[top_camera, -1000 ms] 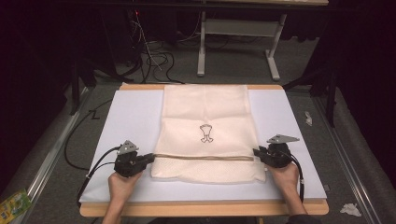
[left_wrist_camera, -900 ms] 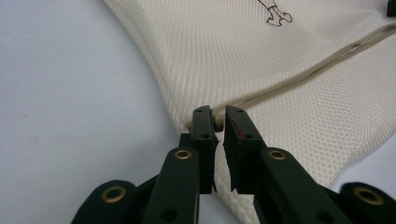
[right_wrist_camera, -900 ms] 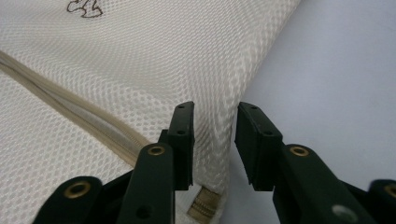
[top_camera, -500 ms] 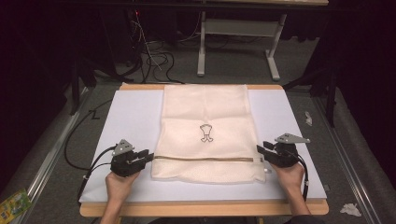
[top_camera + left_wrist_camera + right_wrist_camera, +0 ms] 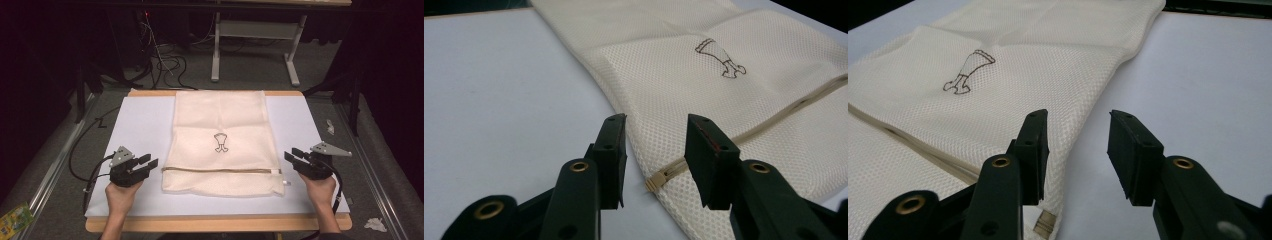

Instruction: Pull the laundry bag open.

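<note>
A cream mesh bag (image 5: 222,140) with a small dark printed figure (image 5: 220,142) lies flat on the white mat (image 5: 140,125). A zip (image 5: 220,170) runs across it near the front. My left gripper (image 5: 149,162) hovers just off the bag's left edge, level with the zip. Its jaws have just been opening and hold nothing. In the left gripper view the left gripper (image 5: 655,135) frames the zip's end (image 5: 653,184). My right gripper (image 5: 292,155) hovers off the bag's right edge. It too has just been opening and is empty; the right gripper view shows the right gripper (image 5: 1078,132) beside the bag (image 5: 998,90).
The mat covers a wooden table (image 5: 215,222) whose front edge is close to the hands. Black cables (image 5: 85,145) trail off the left side to the floor. A metal stand (image 5: 250,45) is beyond the table. Scraps (image 5: 375,224) lie on the floor at right.
Both grippers have let go of the bag's side edges, opened and drawn outward away from it, rising a little. The bag lies still.
</note>
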The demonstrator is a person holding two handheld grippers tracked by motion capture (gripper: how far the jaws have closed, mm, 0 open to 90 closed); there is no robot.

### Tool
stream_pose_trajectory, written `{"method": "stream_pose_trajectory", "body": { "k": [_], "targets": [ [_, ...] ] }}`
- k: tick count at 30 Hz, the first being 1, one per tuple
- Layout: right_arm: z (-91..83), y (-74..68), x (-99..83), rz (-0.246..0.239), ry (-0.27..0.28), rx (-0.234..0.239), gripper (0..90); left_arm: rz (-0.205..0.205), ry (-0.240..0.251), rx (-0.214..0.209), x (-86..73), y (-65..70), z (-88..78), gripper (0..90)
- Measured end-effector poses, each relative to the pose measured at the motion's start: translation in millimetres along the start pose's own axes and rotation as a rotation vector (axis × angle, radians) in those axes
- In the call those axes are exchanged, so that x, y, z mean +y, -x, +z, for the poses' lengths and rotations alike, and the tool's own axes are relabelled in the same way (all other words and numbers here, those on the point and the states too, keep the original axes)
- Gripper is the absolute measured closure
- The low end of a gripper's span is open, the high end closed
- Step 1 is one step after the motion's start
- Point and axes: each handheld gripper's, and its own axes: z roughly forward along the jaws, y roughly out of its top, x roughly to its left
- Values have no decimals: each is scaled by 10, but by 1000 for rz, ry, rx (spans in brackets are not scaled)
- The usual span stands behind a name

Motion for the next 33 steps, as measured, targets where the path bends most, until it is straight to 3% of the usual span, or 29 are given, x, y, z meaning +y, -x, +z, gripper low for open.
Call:
{"method": "stream_pose_trajectory", "body": {
  "k": [8,16,22,33],
  "targets": [
    [-157,123,-23,28,52,-26,600,1,16,22,9,-44,-76,596],
    [-248,221,-73,64,87,-45,601,-23,26,50,-13,-112,-121,585],
    [-291,302,-118,82,102,-63,601,-52,39,83,-38,-179,-126,563],
    [-312,479,-268,139,102,-97,600,-86,40,108,-60,-251,-43,541]
  ]
}}
